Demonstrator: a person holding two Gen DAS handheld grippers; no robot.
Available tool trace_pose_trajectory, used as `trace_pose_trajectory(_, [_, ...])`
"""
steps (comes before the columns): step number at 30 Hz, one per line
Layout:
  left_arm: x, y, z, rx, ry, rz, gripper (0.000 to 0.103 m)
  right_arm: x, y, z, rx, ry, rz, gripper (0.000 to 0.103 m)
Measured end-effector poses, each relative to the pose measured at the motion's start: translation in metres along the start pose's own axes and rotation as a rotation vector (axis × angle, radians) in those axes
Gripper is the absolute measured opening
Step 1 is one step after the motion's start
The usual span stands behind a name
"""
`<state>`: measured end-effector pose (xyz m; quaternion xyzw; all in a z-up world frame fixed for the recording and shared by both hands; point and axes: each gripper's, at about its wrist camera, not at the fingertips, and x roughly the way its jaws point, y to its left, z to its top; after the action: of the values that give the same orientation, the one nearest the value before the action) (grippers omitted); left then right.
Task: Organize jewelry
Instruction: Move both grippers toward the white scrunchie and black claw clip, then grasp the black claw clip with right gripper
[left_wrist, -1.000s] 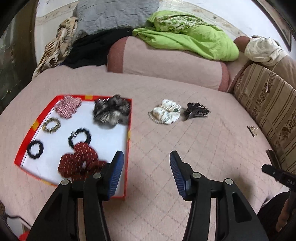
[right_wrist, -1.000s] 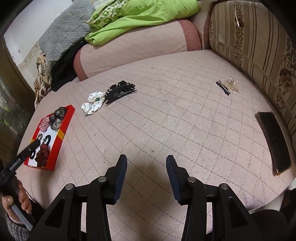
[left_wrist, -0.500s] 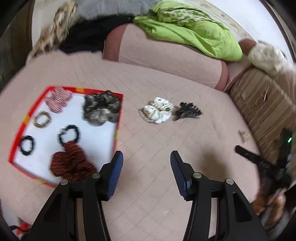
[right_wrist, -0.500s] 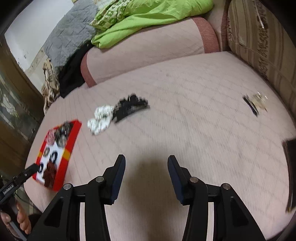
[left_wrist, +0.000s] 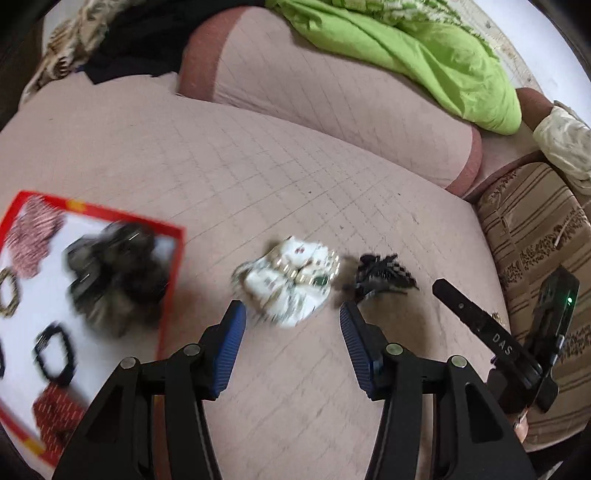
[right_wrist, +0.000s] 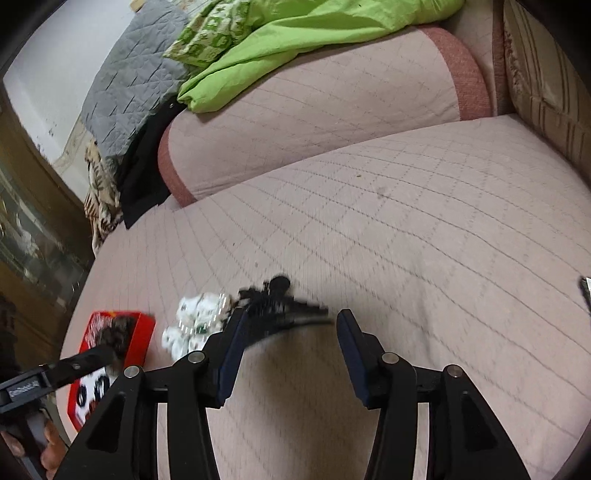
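A white beaded scrunchie (left_wrist: 291, 280) lies on the pink quilted bed, with a black claw clip (left_wrist: 380, 277) to its right. My left gripper (left_wrist: 291, 339) is open, just short of the scrunchie. My right gripper (right_wrist: 288, 343) is open, just short of the claw clip (right_wrist: 280, 310), with the scrunchie (right_wrist: 195, 321) to its left. The red-rimmed white tray (left_wrist: 173, 280) at left holds a dark fluffy scrunchie (left_wrist: 118, 273), a pink one, a red one and bead bracelets. The tray also shows in the right wrist view (right_wrist: 142, 332).
A pink bolster (left_wrist: 332, 103) with a green blanket (left_wrist: 406, 51) lies at the back. A striped cushion (left_wrist: 535, 236) borders the right. The right gripper's body (left_wrist: 491, 332) shows in the left wrist view. A small dark item (right_wrist: 585, 291) lies far right.
Both grippers have moved forward and down toward the scrunchie and claw clip, which now sit just past their fingertips. Both stay open. The tray has slid to the left of view.
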<state>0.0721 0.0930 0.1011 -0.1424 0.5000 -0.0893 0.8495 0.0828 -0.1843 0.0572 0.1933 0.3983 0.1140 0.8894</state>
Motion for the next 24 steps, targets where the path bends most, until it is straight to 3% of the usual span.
trace_pose_trajectory(5, [0.055,-0.008,0.023,-0.011,0.083,0.007,0.052,0.027,-0.012,0.009,0.054,0.014,0.06,0.054])
trace_pose_trajectory(10, [0.096,-0.015,0.024,-0.029,0.193,-0.028,0.051,0.04,-0.018,0.005,0.092,0.115,0.171,0.055])
trace_pose_trajectory(12, [0.094,-0.022,0.014,-0.019,0.233,-0.121,0.05,0.036,-0.019,0.006,0.113,0.15,0.222,0.056])
trace_pose_trajectory(15, [0.085,-0.033,-0.015,-0.001,0.36,-0.338,0.045,0.02,-0.028,0.008,0.163,0.17,0.256,0.056])
trace_pose_trajectory(16, [0.08,-0.035,-0.024,0.022,0.375,-0.357,0.044,0.015,-0.031,0.008,0.17,0.166,0.246,0.056])
trace_pose_trajectory(20, [0.045,-0.038,-0.054,0.164,0.304,-0.248,0.044,-0.001,-0.033,0.011,0.118,0.089,0.138,0.06])
trace_pose_trajectory(24, [0.03,-0.028,-0.053,0.194,0.209,-0.126,0.045,0.007,-0.024,0.009,0.086,0.084,0.157,0.065])
